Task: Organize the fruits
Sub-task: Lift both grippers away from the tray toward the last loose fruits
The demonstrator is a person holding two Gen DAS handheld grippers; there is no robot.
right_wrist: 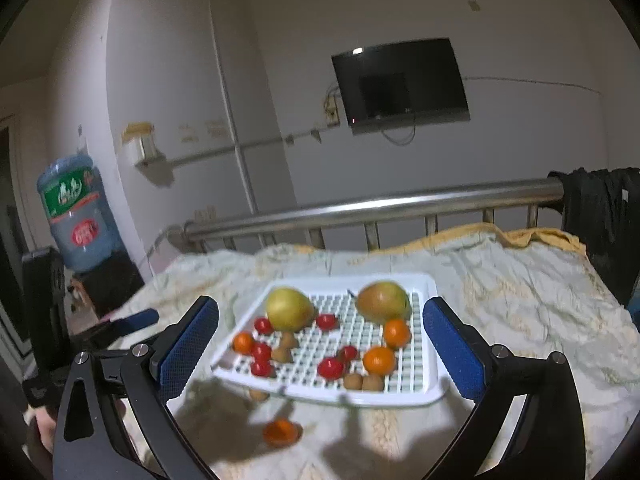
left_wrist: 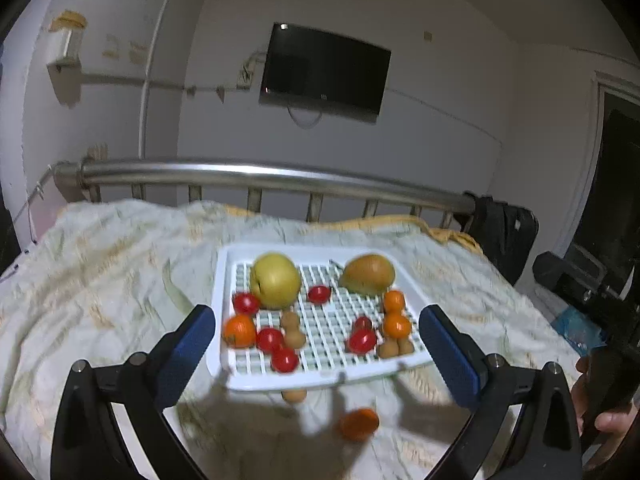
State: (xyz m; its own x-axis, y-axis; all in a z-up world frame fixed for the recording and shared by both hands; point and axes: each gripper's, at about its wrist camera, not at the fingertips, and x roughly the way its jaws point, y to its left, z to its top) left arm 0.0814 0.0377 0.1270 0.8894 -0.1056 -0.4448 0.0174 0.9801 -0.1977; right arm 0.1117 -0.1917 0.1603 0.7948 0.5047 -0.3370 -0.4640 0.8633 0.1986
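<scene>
A white slotted tray [left_wrist: 320, 382] [right_wrist: 430, 288] lies on the bed. In it are a yellow apple [left_wrist: 276, 280] [right_wrist: 289, 308], a pear [left_wrist: 368, 274] [right_wrist: 382, 302], several red cherry tomatoes [left_wrist: 270, 338] [right_wrist: 330, 367], small oranges [left_wrist: 239, 330] [right_wrist: 379, 359] and small brown fruits [left_wrist: 295, 338] [right_wrist: 363, 382]. An orange [left_wrist: 359, 423] [right_wrist: 282, 431] and a brown fruit [left_wrist: 294, 395] [right_wrist: 258, 394] lie on the sheet in front of the tray. My left gripper [left_wrist: 318, 358] and right gripper [right_wrist: 320, 348] are both open, empty, held above the tray's near edge.
The bed has a pale crumpled sheet [left_wrist: 112, 272] and a metal rail [left_wrist: 260, 176] at its far end. A TV [left_wrist: 324, 70] hangs on the wall. A water bottle [right_wrist: 76, 220] stands at left. Dark cloth [right_wrist: 600, 208] hangs on the rail's right end.
</scene>
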